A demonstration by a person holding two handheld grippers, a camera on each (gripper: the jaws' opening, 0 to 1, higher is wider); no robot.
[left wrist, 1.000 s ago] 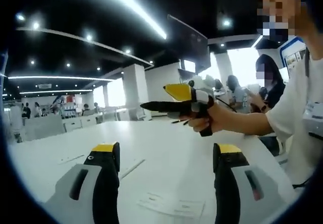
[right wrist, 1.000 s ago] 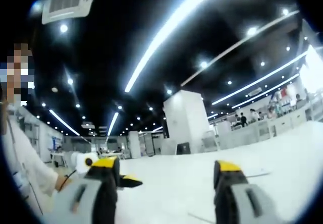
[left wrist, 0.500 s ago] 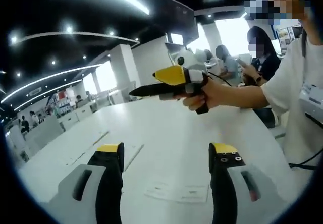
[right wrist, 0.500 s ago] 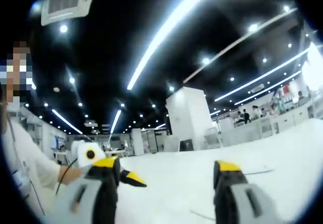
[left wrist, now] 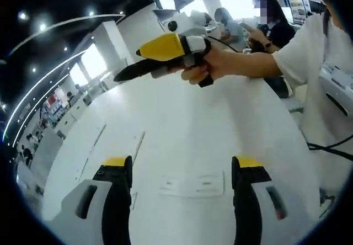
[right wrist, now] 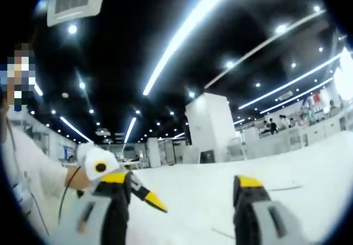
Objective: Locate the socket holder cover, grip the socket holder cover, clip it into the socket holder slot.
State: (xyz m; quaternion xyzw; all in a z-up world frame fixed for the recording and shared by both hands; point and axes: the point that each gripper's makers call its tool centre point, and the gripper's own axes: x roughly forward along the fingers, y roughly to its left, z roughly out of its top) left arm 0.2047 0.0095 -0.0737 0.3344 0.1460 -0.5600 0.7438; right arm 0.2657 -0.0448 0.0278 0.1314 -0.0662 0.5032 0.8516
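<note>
Tilting down since a second ago, the left gripper [left wrist: 179,170] now looks onto the white table [left wrist: 182,118], jaws spread and empty; the right gripper [right wrist: 179,187] points level across the room, jaws also apart. Best to sweep both views low across the tabletop. No cover or holder can be made out; only flat white sheets [left wrist: 193,184] and thin strips [left wrist: 135,148], too blurred to identify.

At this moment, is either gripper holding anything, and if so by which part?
Nothing is held. The left gripper is open above the white table, with only a flat white rectangular piece lying below. The right gripper is open and empty too.
</note>
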